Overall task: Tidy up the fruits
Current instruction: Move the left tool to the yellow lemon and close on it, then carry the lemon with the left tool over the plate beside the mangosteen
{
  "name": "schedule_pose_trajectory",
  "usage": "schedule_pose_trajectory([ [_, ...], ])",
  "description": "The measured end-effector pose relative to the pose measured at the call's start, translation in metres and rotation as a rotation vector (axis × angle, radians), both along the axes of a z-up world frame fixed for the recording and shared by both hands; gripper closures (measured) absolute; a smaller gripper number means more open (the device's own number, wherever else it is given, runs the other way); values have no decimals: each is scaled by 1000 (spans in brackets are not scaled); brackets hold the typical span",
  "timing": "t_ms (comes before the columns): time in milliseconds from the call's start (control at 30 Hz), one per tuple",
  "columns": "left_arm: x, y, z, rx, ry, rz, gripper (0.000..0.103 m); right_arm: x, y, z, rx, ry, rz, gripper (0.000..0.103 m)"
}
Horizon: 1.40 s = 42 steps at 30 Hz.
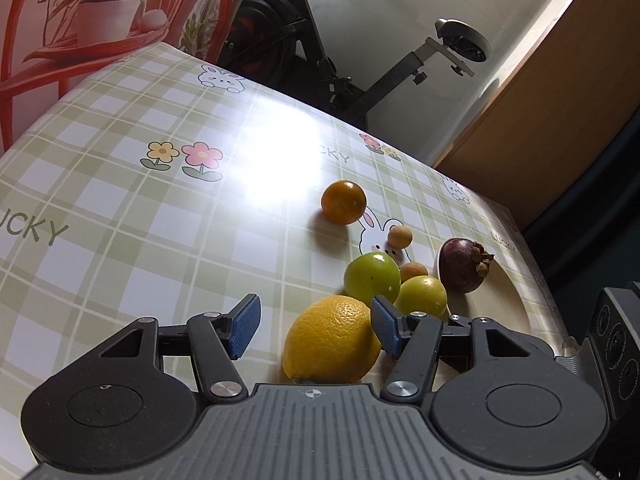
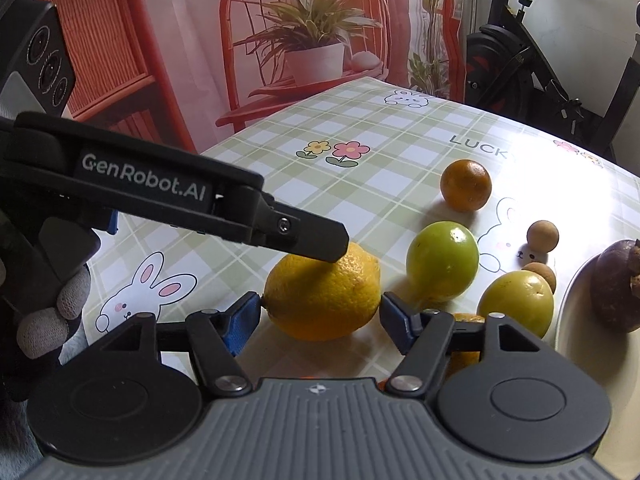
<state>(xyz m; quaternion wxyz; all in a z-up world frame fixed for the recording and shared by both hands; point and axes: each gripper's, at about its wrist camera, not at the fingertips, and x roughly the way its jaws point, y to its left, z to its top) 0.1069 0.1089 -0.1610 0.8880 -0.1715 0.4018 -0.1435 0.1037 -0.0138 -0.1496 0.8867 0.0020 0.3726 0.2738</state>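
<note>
A: Logging the right hand-held gripper (image 2: 320,316) first: its jaws sit on either side of the lemon (image 2: 323,293), blue pads at or just off the two ends of the fruit. Firm contact cannot be confirmed from the right wrist view.

B: Noted. Left hand-held gripper (image 1: 316,326)?

A: Jaws spread wide, nothing held. In the left wrist view the lemon (image 1: 332,345) lies toward the right finger, with a clear gap to the left pad. In the right wrist view one left finger (image 2: 312,240) reaches across from the left, its tip over the top of the lemon.

B: Where does the lemon rest?

A: On the checked surface (image 1: 120,208), toward its near edge, close to both grippers.

B: Other fruit?

A: A green fruit (image 2: 442,266) just beyond the lemon, a yellow-green one (image 2: 516,304) beside it. An orange (image 2: 465,185) stands farther toward the middle of the surface, apart from the rest. Two small tan round fruits: one (image 2: 542,235) alone, the other (image 2: 540,274) tucked behind the yellow-green fruit.

B: Anything placed?

A: A mangosteen (image 1: 466,265) sits on the white plate (image 1: 516,300) near the right edge of the surface.

B: Hand visible?

A: Gloved fingers (image 2: 52,312) at the left edge of the right wrist view.
</note>
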Motion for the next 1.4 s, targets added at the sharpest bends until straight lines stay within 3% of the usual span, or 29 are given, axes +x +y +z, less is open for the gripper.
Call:
schedule_pose_trajectory([
  [467, 3, -5, -13, -41, 27, -64, 38, -6, -10, -2, 56, -3, -28, 39],
  [700, 1, -10, -16, -25, 20, -66, 41, -8, -13, -2, 72, -14, -32, 40],
  [1100, -4, -33, 23, 20, -52, -72, 41, -24, -36, 25, 143, -105, -88, 40],
  [1400, 5, -103, 56, 117, -127, -194, 41, -39, -100, 47, 189, -169, -215, 40],
])
